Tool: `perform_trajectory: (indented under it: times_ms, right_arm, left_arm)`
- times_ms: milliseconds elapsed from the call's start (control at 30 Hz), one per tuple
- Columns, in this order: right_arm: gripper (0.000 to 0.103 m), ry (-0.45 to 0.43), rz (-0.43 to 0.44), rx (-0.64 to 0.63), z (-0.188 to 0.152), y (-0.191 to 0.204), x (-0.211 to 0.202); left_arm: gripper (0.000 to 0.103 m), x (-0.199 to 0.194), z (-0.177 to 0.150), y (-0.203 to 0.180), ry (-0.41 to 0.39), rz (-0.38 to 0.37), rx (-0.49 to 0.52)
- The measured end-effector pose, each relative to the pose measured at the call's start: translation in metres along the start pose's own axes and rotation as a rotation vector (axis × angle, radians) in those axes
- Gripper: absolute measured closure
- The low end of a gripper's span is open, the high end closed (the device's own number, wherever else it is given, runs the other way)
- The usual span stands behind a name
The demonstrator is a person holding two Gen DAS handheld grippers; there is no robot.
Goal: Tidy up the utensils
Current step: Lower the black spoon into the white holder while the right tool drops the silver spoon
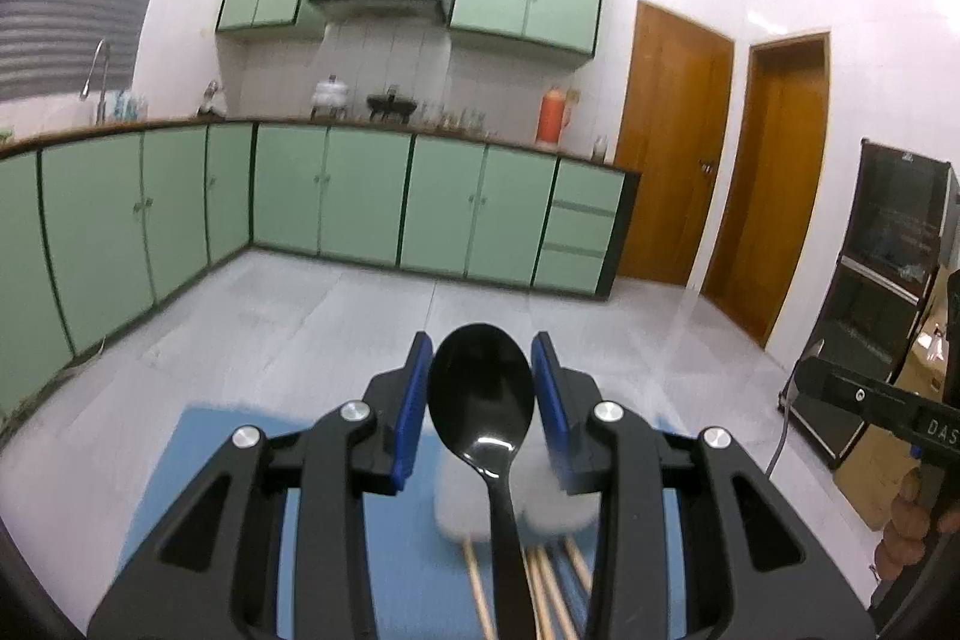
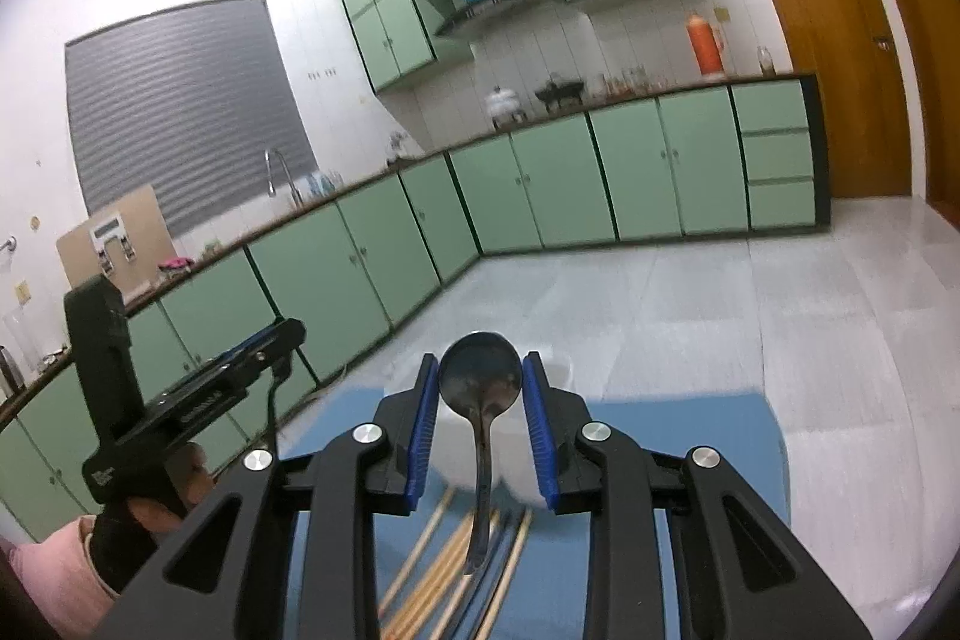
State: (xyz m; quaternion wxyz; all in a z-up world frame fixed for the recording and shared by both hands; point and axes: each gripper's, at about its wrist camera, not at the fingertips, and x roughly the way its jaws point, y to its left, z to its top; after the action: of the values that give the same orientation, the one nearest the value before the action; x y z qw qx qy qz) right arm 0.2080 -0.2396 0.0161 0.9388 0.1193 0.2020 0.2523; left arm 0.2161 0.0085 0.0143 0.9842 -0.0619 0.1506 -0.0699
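Black plastic spoon (image 1: 483, 394) pinched in my left gripper (image 1: 483, 400), metal spoon (image 2: 480, 382) in my right gripper (image 2: 480, 400) — lower each bowl-up into the white holder (image 2: 510, 466), clearing the chopsticks (image 2: 444, 562).

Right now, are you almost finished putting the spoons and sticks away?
Not yet. Nothing looks sorted so far. In hand: the left gripper has a glossy black plastic spoon between its blue pads, and the right gripper has a dark metal spoon. Still left: the loose wooden chopsticks lying on the blue mat beside blurry white containers.
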Motion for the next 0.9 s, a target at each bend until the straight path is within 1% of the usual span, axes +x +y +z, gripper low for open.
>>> perform_trajectory:
  times_ms: [67, 133, 233, 400, 467, 567, 767, 900]
  right_arm:
    - [0.075, -0.028, -0.016, -0.031, 0.017, 0.003, 0.005]
    - [0.075, -0.048, -0.014, -0.041, 0.031, 0.005, 0.012]
    - [0.075, -0.069, -0.024, -0.053, 0.049, 0.006, 0.027]
    - [0.075, -0.067, -0.039, -0.06, 0.066, 0.0, 0.06]
    - [0.075, -0.057, -0.05, -0.06, 0.066, -0.004, 0.073]
    - [0.075, -0.029, -0.061, -0.053, 0.061, -0.009, 0.096]
    - [0.075, 0.035, -0.09, -0.086, 0.037, -0.009, 0.131]
    - [0.075, 0.08, -0.089, -0.093, 0.018, -0.01, 0.143]
  left_arm:
    - [0.07, 0.009, 0.015, -0.01, -0.046, -0.005, 0.025]
    - [0.07, 0.024, 0.026, -0.015, -0.072, -0.013, 0.035]
    - [0.07, 0.051, 0.038, -0.022, -0.092, -0.016, 0.045]
    - [0.071, 0.093, 0.046, -0.02, -0.113, -0.006, 0.062]
    - [0.071, 0.109, 0.045, -0.018, -0.104, -0.003, 0.06]
    - [0.07, 0.123, 0.034, -0.012, -0.078, -0.006, 0.045]
    - [0.07, 0.138, 0.014, 0.0, -0.054, -0.01, 0.02]
    - [0.07, 0.145, 0.0, 0.006, -0.026, -0.015, 0.011]
